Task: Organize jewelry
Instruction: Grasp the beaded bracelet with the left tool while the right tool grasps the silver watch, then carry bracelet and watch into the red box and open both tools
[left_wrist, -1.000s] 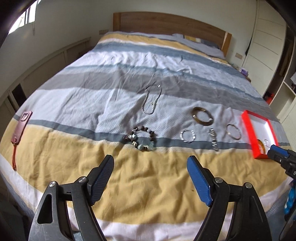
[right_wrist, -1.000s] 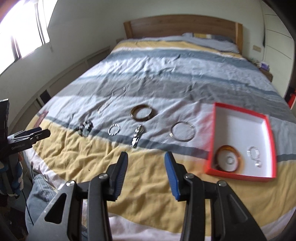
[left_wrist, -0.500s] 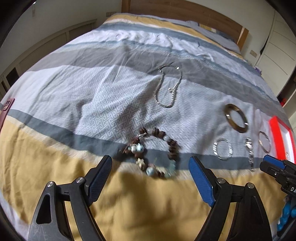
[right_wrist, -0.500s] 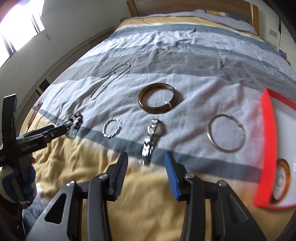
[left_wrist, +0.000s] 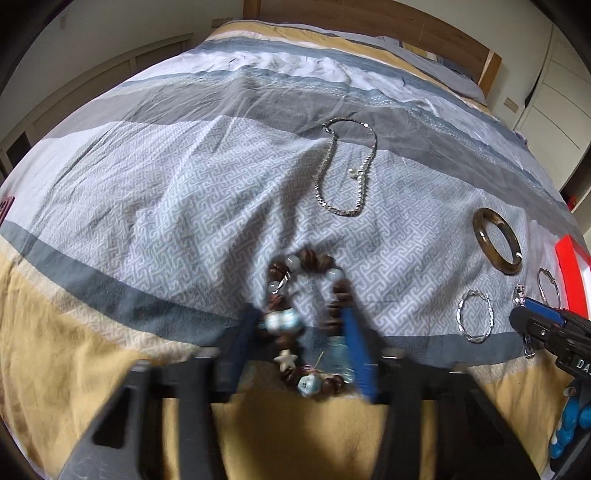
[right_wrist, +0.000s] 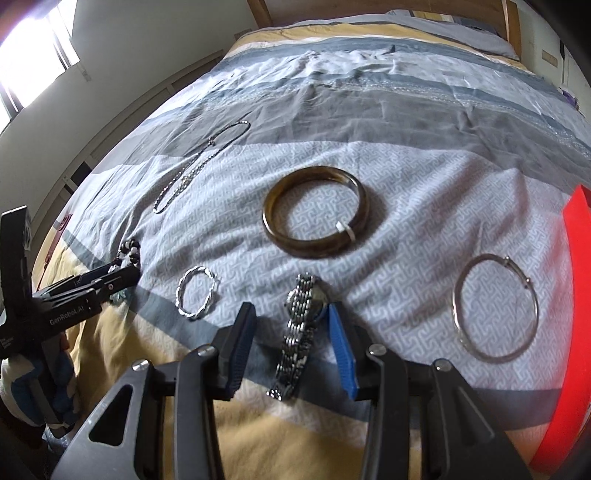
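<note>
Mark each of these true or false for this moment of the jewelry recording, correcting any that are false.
1. The beaded bracelet lies between the left gripper's jaws. True; they are closing.
2. The right gripper straddles the brown bangle. False: it straddles the metal watch.
3. The chain necklace lies inside the red box. False: it lies on the bedspread.
4. The twisted silver bangle lies untouched. True.
</note>
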